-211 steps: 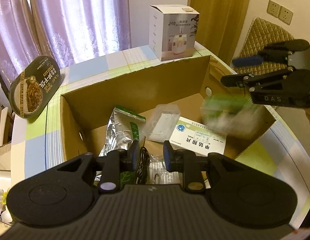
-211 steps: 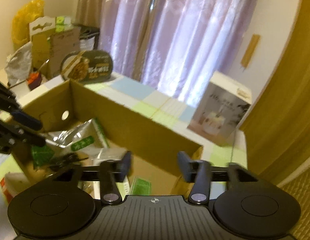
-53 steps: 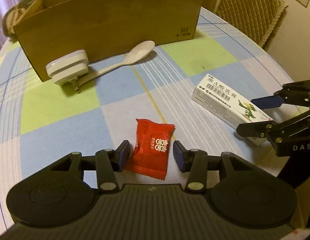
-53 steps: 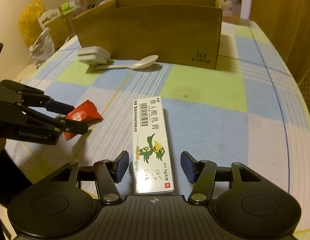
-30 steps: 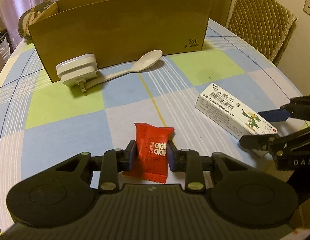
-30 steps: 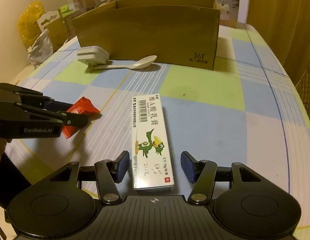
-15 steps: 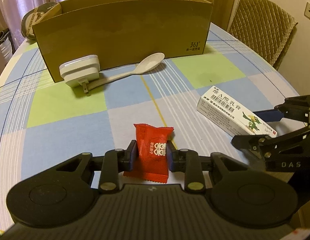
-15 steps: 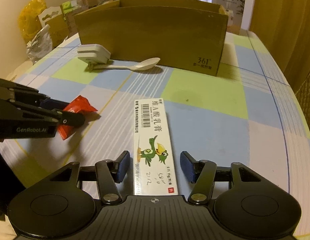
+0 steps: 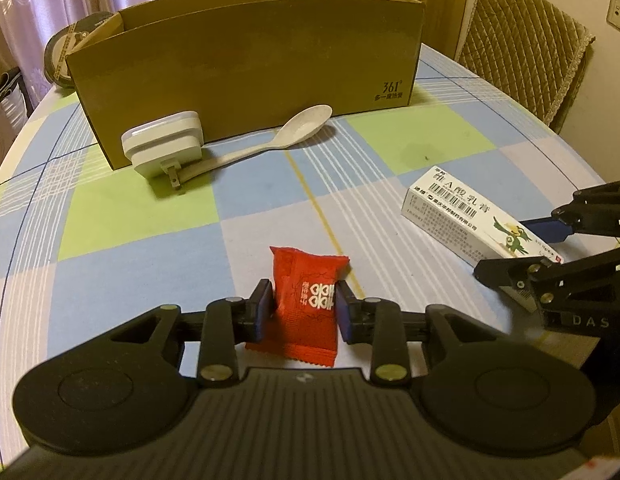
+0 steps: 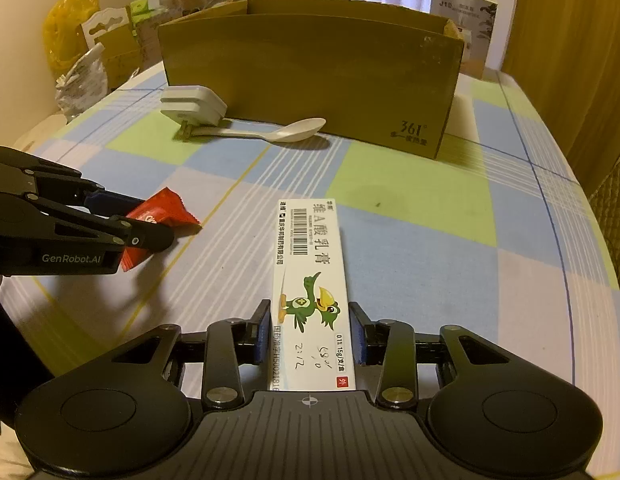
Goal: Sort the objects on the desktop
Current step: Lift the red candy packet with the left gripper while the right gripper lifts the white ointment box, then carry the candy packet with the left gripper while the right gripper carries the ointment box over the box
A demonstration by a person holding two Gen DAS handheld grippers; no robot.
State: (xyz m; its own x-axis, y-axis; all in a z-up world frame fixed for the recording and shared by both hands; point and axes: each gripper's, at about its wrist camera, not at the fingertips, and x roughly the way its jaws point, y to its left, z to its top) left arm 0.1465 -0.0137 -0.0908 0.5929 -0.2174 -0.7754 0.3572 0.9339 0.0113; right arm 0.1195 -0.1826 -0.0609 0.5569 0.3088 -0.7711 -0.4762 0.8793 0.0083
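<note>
Both of our tongs have drawn in since a second ago: the left tongs (image 9: pixel 302 310) were already pinching the small red foil candy packet (image 9: pixel 304 304) across its middle, and the right tongs (image 10: pixel 310 334), spread wide then, now sit with their blue pads against the two long sides of the white oblong ointment carton with a green bird printed on it (image 10: pixel 310 280), which we judge to be a grip. The packet looks raised slightly off the table (image 9: pixel 150 208); the carton lies flat or nearly so, near the front edge, well apart from the packet. We judge the packet light, soft and crinkly, likely to slip or crush, so a hold across its filled centre suits it; the carton is stiff but thin-walled, best squeezed gently on its long faces near one end. Farther back stand the open brown cardboard box (image 9: pixel 246 64), and just before it a white plug adapter (image 9: pixel 164 148) touching a cream plastic spoon (image 9: pixel 278 136).
</note>
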